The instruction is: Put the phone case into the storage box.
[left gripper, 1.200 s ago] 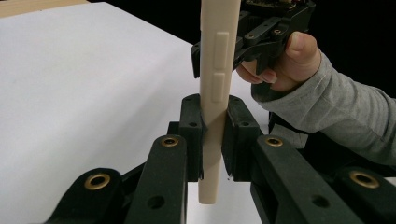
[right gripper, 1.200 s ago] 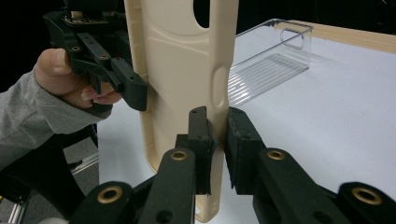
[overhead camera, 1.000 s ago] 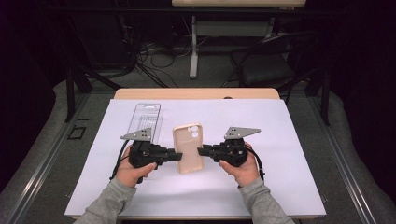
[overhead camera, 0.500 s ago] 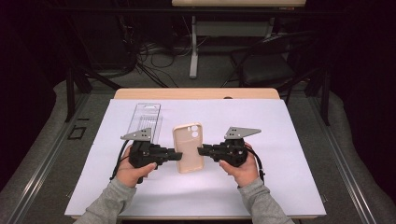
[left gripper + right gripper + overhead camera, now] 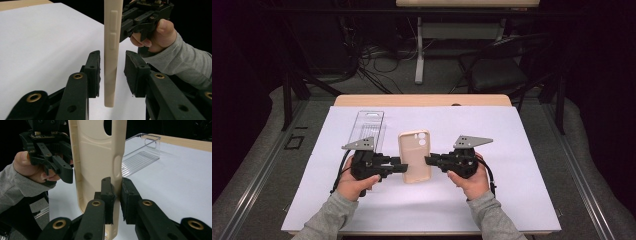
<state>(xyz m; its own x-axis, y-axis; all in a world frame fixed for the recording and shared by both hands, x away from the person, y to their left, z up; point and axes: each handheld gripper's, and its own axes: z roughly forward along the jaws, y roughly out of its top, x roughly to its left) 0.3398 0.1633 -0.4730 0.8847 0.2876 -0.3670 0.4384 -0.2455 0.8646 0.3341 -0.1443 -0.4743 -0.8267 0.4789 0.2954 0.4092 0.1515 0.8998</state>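
A beige phone case (image 5: pixel 414 156) is held off the white sheet between both grippers, its camera cut-out at the far end. My right gripper (image 5: pixel 429 161) is shut on the case's right edge; in the right gripper view its pads (image 5: pixel 108 192) pinch the case wall (image 5: pixel 97 157). My left gripper (image 5: pixel 401 167) stands at the case's left edge. Its jaws have just been opening. In the left gripper view the case's side (image 5: pixel 112 50) stands between them, and the right pad (image 5: pixel 132 72) is clear of it.
A clear plastic box (image 5: pixel 368 127) lies on the white sheet (image 5: pixel 512 150) beyond the left gripper, and it is also in the right gripper view (image 5: pixel 142 152). The wooden table edge (image 5: pixel 422 100) runs along the back. Chairs and cables stand on the dark floor behind.
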